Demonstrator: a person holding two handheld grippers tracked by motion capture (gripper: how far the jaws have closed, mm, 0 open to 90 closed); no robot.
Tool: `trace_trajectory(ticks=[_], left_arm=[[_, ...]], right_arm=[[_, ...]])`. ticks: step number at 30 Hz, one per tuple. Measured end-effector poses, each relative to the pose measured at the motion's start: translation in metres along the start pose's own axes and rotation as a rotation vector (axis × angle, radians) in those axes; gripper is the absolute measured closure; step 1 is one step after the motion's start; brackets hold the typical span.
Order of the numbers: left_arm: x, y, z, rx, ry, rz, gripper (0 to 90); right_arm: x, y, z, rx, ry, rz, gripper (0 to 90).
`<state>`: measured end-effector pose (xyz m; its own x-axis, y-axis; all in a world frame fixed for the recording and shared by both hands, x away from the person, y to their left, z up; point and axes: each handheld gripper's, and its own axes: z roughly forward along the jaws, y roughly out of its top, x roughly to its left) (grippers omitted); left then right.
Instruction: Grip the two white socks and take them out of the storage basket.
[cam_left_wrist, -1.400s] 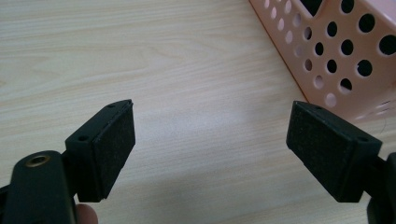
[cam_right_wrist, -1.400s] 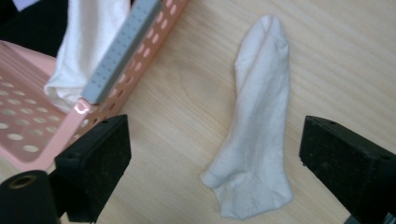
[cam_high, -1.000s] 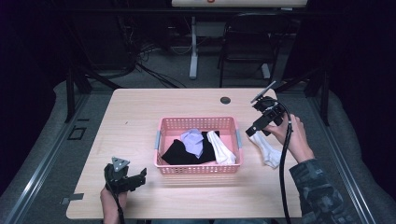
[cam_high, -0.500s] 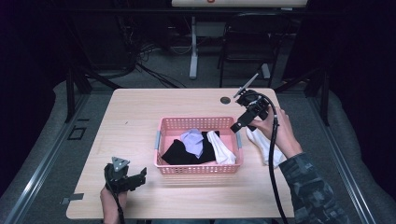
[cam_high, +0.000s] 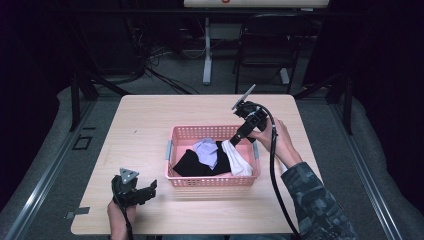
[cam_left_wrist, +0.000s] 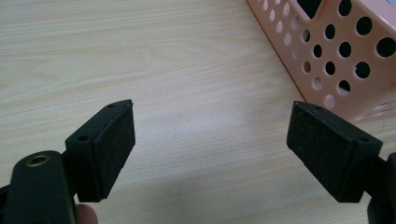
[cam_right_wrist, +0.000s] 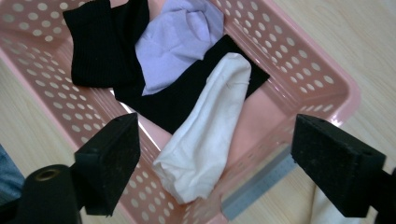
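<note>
- While the right gripper (cam_high: 239, 138) hangs above the right end of the pink perforated plastic basket (cam_high: 178, 137), fingers (cam_right_wrist: 111, 158) wide and empty, it seems lined up on the white sock (cam_right_wrist: 210, 130) lying under it
- That sock rests on black cloth (cam_right_wrist: 100, 44) and a lilac piece (cam_right_wrist: 180, 35), inside the basket mid-desk
- Left gripper (cam_high: 145, 192) waits low over the pale wooden desk (cam_high: 145, 120), near left, spread wide, holding nothing
- No writing or brand is readable
</note>
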<state>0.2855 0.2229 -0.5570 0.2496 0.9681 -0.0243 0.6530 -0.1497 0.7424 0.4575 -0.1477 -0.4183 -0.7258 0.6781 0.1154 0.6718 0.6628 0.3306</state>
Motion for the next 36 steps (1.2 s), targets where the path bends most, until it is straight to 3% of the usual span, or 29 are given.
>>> trace_trajectory(ticks=[5,10,11,13,14,17,19,27,33,36], left_arm=[[0.000,0.000,0.000,-0.001,-0.001,-0.001,15.5],[0.000,0.000,0.000,0.000,0.000,-0.001,15.5],[0.000,0.000,0.000,0.000,0.000,-0.001,15.5],[0.000,0.000,0.000,-0.001,0.000,0.000,15.5],[0.000,0.000,-0.001,0.002,-0.002,0.005,15.5],[0.000,0.000,-0.001,0.001,-0.003,0.004,15.5],[0.000,0.000,0.000,0.000,0.001,0.001,15.6],[0.000,0.000,0.000,0.001,-0.001,0.000,15.5],[-0.001,0.001,0.000,0.002,-0.004,0.005,15.5],[0.000,0.001,0.000,0.001,-0.005,0.005,15.5]], right_arm=[[0.001,0.006,0.015,0.005,0.012,0.014,25.4],[0.000,0.012,0.041,0.026,0.018,0.048,42.2],[0.000,0.012,0.041,0.026,0.018,0.048,42.2],[-0.002,0.013,0.058,0.072,0.045,0.054,49.2],[-0.001,0.013,0.064,0.082,0.047,0.075,50.5],[-0.002,0.014,0.074,0.112,0.052,0.070,51.3],[-0.003,0.016,0.086,0.120,0.046,0.094,52.6],[-0.009,0.016,0.101,0.140,-0.002,0.126,64.5],[-0.013,0.013,0.110,0.163,0.005,0.132,68.8],[-0.013,0.013,0.110,0.174,0.019,0.133,80.8]])
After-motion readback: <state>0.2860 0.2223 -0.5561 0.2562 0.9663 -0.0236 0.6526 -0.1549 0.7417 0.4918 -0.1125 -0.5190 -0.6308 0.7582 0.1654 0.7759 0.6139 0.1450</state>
